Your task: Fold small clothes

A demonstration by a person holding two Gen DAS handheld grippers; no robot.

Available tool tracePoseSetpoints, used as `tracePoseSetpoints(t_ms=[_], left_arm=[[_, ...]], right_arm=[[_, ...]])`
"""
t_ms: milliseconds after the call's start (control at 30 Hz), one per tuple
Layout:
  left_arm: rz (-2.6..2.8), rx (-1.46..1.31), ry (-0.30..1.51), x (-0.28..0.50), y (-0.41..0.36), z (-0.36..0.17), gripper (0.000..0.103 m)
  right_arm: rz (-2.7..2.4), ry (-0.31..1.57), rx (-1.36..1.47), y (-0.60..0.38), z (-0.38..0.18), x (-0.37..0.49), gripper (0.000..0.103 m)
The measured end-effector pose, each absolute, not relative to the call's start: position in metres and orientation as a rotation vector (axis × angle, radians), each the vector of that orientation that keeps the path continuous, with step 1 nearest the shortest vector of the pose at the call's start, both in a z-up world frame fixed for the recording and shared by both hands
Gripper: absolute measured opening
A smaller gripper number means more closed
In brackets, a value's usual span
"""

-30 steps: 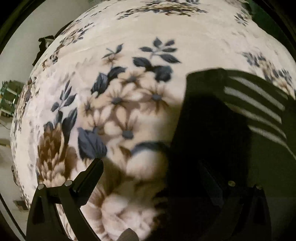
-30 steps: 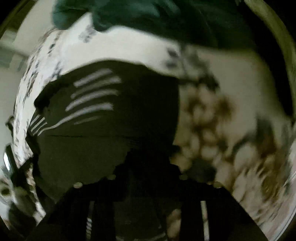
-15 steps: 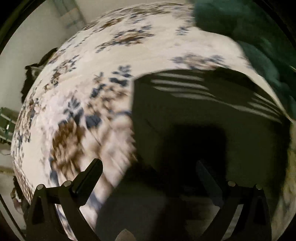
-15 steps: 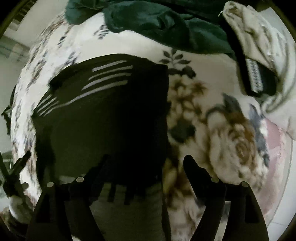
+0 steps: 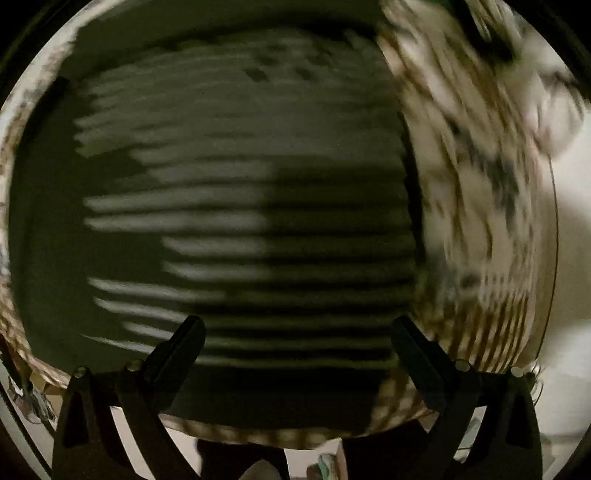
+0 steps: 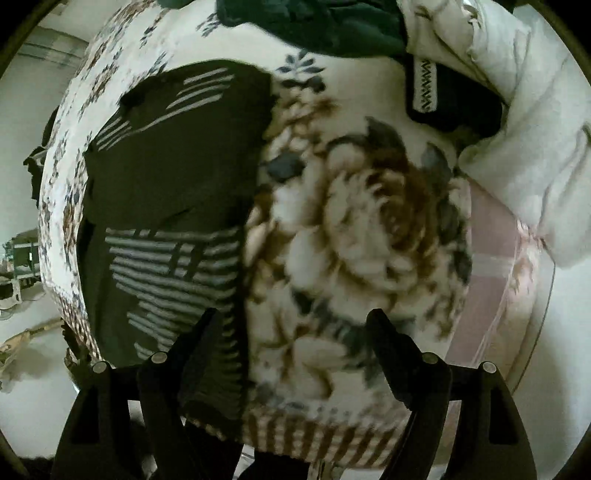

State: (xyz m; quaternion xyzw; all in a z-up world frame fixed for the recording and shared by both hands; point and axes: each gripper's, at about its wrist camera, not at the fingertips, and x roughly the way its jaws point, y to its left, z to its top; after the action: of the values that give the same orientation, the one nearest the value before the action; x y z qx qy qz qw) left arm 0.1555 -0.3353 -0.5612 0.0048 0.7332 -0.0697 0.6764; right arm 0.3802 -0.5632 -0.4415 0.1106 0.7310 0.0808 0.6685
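A dark garment with white stripes [image 6: 173, 192] lies spread flat on a floral blanket [image 6: 362, 229], at the left of the right wrist view. It fills the blurred left wrist view [image 5: 229, 229]. My left gripper [image 5: 295, 350] is open and empty, held over the garment's near edge. My right gripper [image 6: 291, 336] is open and empty, over the blanket just right of the garment's right edge; its left finger [image 6: 192, 343] overlaps the striped part.
A dark green cloth [image 6: 325, 26] is heaped at the far side of the blanket. A white quilt [image 6: 517, 122] and a dark item with a zigzag band [image 6: 424, 88] lie at the far right. The blanket's front edge [image 6: 314, 435] is close below.
My right gripper opened, let go of the garment and shifted right over the blanket. My left gripper swung over the garment, which now fills its view.
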Motion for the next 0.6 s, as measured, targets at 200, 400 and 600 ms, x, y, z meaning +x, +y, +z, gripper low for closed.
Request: tracePoseSetpoints(t_ms=[200, 400, 600], left_arm=[[-0.131, 0.122, 1.644, 0.143, -0.377, -0.602, 0.103], [-0.120, 0.175, 1.554, 0.148, -0.394, -0.604, 0.064], [-0.111, 0.108, 1.470, 0.149, -0.387, -0.564, 0.004]], right_arm=[[0.279, 1.587, 0.387, -0.553, -0.486, 0.462, 0.082], [0.304, 1.579, 0.519, -0.536, -0.537, 0.547, 0.082], [0.347, 1.638, 0.510, -0.501, -0.557, 0.568, 0.009]])
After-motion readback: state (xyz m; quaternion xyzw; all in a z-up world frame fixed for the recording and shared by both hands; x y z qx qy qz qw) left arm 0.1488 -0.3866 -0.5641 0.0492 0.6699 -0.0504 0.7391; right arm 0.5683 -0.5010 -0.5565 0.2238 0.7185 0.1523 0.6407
